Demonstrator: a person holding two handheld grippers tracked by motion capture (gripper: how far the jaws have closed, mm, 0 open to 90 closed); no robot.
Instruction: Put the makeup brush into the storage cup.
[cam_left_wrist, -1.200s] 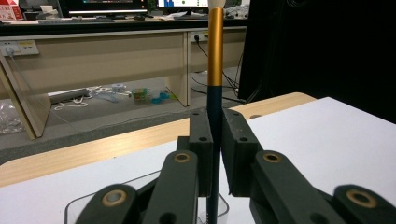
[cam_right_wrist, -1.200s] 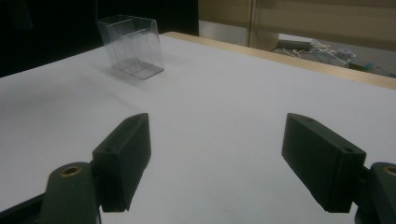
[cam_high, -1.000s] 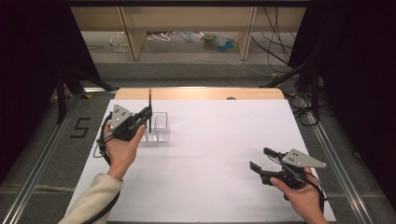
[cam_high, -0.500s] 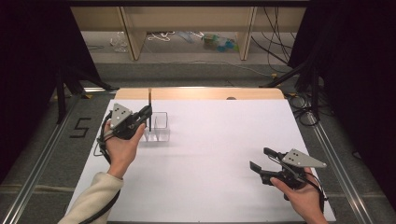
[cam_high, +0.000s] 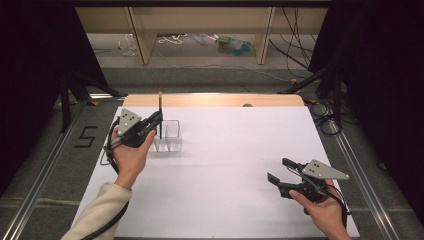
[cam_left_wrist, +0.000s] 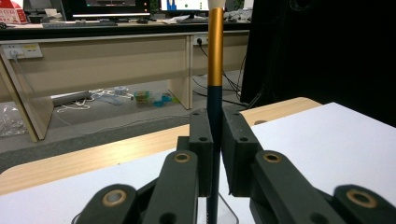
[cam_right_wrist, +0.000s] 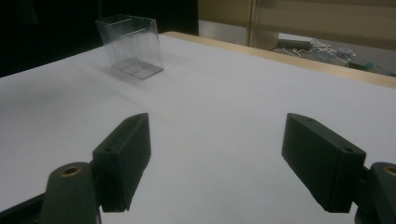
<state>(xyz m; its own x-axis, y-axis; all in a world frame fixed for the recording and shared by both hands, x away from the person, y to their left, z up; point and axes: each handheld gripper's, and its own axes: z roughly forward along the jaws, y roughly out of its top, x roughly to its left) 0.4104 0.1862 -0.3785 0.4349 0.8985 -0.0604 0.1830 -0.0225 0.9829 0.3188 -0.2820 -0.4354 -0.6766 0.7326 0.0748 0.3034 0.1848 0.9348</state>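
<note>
While my left gripper (cam_high: 156, 120) clamps a brush (cam_left_wrist: 215, 70) upright by its dark handle, the gold ferrule rises above the jaws. Its lower end hangs over the clear plastic box (cam_high: 169, 136) standing on the white table (cam_high: 235, 150), left and far side. My right gripper (cam_high: 280, 171) rests low near the right front, jaws spread wide, holding nothing, well apart from the box.

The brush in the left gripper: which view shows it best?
The left gripper view: the brush stands upright, pinched between the left gripper's jaws, its dark handle and gold ferrule clear. The high view shows it as a thin upright stick over the clear box.
</note>
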